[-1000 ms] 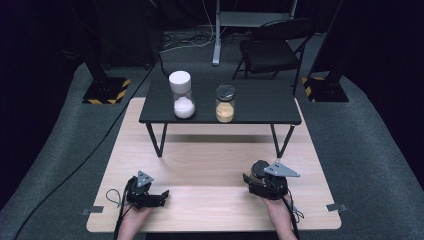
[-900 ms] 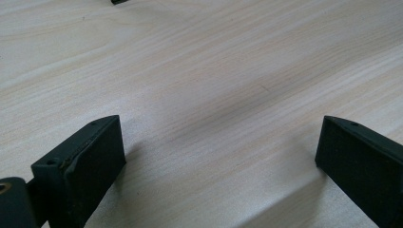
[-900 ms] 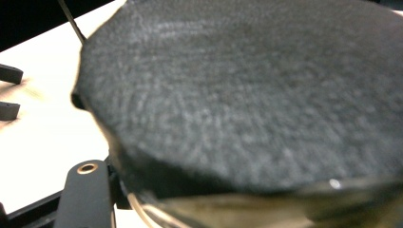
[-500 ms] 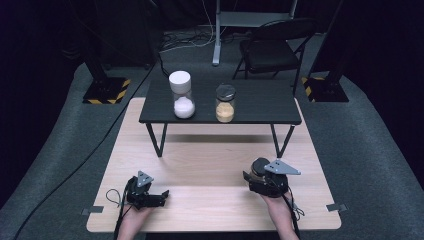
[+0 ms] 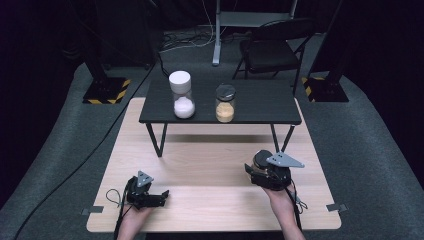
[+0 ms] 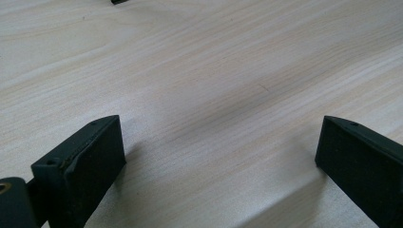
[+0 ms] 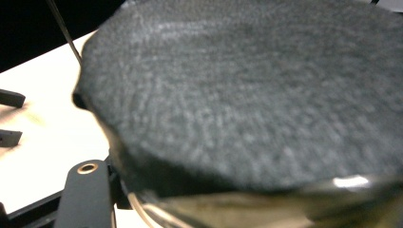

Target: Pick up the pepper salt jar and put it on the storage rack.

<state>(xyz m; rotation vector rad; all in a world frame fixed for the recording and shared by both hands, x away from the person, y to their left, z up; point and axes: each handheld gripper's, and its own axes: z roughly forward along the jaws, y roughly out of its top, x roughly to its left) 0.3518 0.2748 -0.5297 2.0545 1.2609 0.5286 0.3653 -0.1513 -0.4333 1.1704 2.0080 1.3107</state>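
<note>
The light wood table (image 5: 210,165) has lots of bare room in the middle. Its near edge is at 6 o'clock, right where the person's hands come in. A small black table (image 5: 260,100) stands on it at 12 o'clock, and its legs come down near the middle of the wood.

The left gripper (image 5: 161,196) is at 7 o'clock, low over the wood and close to the near edge. Its jaws are spread wide, with only bare wood between them in the left gripper view (image 6: 218,156).

The right gripper (image 5: 256,167) is at 5 o'clock, with open wood all around it. Its jaws are pressed in on a dark round thing (image 5: 262,158). In the right gripper view this thing (image 7: 247,95) has a fuzzy grey-black top and a shiny see-through rim under it. It is too close and blurry to say more.

There are two grippers and one dark round thing. On the black table stand two jars, just beside each other. One is a white-lid jar (image 5: 181,95) with white stuff inside. The other is a dark-lid jar (image 5: 225,103) with yellow stuff inside. One chair (image 5: 272,45) stands behind at 1 o'clock.
</note>
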